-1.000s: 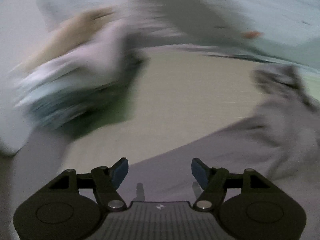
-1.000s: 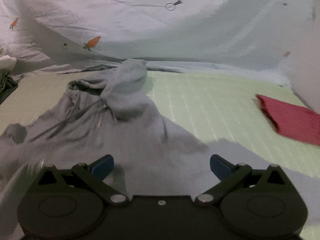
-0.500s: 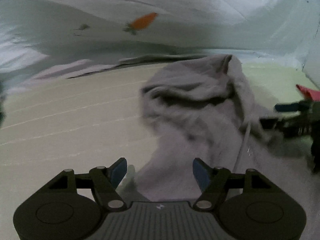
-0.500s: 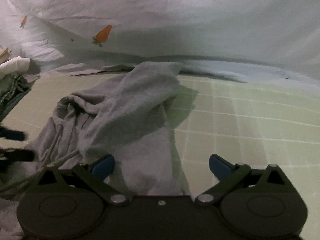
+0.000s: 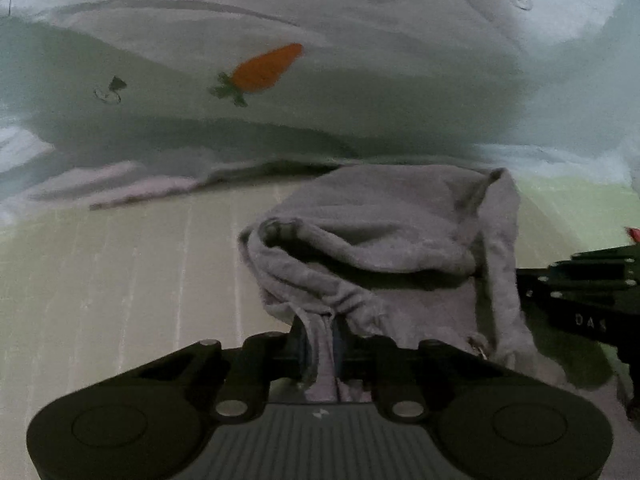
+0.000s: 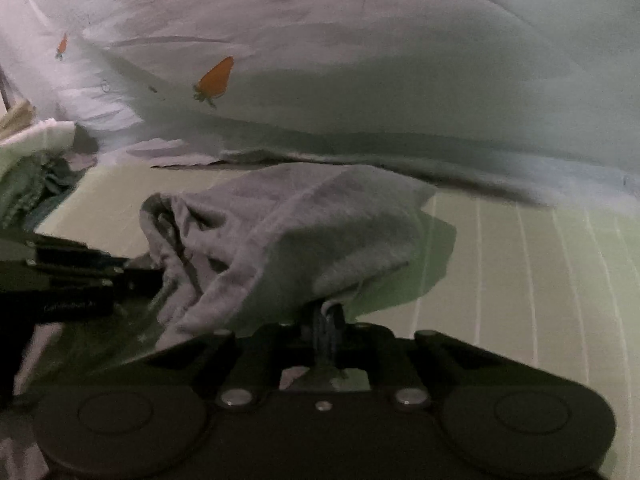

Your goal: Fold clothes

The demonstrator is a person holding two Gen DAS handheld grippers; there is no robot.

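Folding barely begun: left gripper [image 5: 320,344] and right gripper [image 6: 328,328] each clamp the crumpled hoodie [image 5: 384,232] mid-mat [image 5: 120,280], unfolded

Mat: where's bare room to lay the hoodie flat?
Bare mat lies left of the gray hoodie, up to the carrot-print sheet. More runs right of the hoodie. Crowded: clothes pile far left, both grippers gripping hoodie.
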